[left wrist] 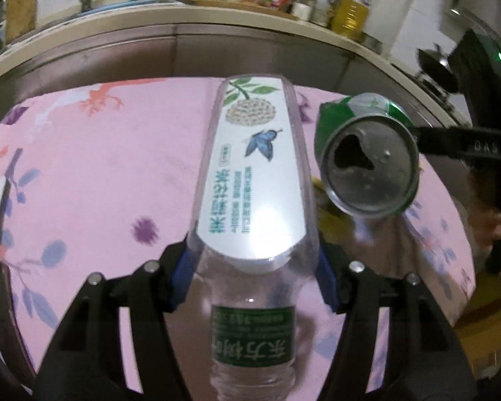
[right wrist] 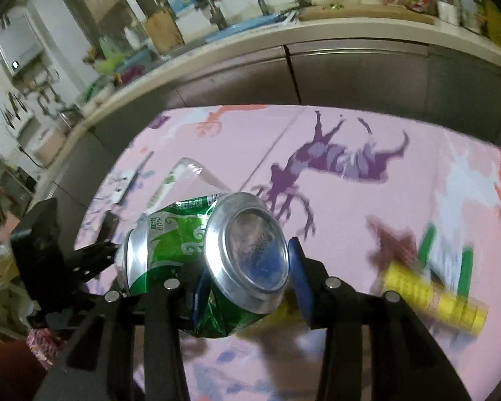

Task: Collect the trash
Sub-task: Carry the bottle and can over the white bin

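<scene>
Bottle and can lifted over the pink counter

The left gripper [left wrist: 254, 260] pinches a clear bottle [left wrist: 254, 180] at frame centre: white label with a blue butterfly, green band with blurred Chinese characters. The right gripper [right wrist: 247, 280] pinches a crushed green can [right wrist: 217, 254], marked "8.0°P", lower centre. A blurred yellow tube [right wrist: 434, 297] lies on the counter [right wrist: 367, 220], lower right.

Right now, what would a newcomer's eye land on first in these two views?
First, the clear plastic bottle with its white butterfly label, clamped in the left claw and filling the middle of the left wrist view. Next, the crushed green can gripped in the right claw, held above the pink patterned cloth. A yellow tube lies blurred on the cloth at the right.
</scene>
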Demonstrator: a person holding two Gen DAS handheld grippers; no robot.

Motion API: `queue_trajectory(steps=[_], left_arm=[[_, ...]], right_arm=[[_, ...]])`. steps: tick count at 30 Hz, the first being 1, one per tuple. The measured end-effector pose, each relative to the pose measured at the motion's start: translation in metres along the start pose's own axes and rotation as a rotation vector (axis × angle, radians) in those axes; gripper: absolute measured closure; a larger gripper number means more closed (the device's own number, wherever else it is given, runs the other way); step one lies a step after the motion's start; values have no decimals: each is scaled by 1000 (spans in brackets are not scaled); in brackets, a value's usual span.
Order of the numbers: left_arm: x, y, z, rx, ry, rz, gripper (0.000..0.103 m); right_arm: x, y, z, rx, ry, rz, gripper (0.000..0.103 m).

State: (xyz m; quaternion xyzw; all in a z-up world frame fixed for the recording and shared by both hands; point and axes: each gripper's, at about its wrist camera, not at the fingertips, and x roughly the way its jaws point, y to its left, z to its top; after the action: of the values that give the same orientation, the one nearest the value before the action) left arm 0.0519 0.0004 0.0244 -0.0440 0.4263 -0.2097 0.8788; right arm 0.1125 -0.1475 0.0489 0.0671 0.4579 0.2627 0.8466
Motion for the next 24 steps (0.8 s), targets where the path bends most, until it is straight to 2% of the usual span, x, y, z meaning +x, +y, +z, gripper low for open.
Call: queue_trajectory(steps=[4, 8, 12, 14, 17, 20, 24], left_arm=[[0, -31, -20, 51, 46, -67, 43], [13, -80, -39, 155, 111, -126, 43], [33, -136, -48, 279, 176, -189, 43], [45, -172, -46, 356, 202, -222, 43], [59, -216, -40, 434, 223, -252, 43], [74, -275, -26, 516, 243, -305, 43], [93, -347, -10, 611, 259, -371, 43]], right_arm=[[-42, -22, -63, 116, -89, 19, 63], [-88, -63, -137, 270, -193, -51, 63], [-125, -102, -196, 415, -280, -134, 63], [-140, -120, -219, 472, -318, -186, 63], [-165, -152, -252, 584, -398, -219, 63], [-200, -183, -279, 663, -503, -281, 63], [-243, -222, -314, 773, -623, -421, 63]])
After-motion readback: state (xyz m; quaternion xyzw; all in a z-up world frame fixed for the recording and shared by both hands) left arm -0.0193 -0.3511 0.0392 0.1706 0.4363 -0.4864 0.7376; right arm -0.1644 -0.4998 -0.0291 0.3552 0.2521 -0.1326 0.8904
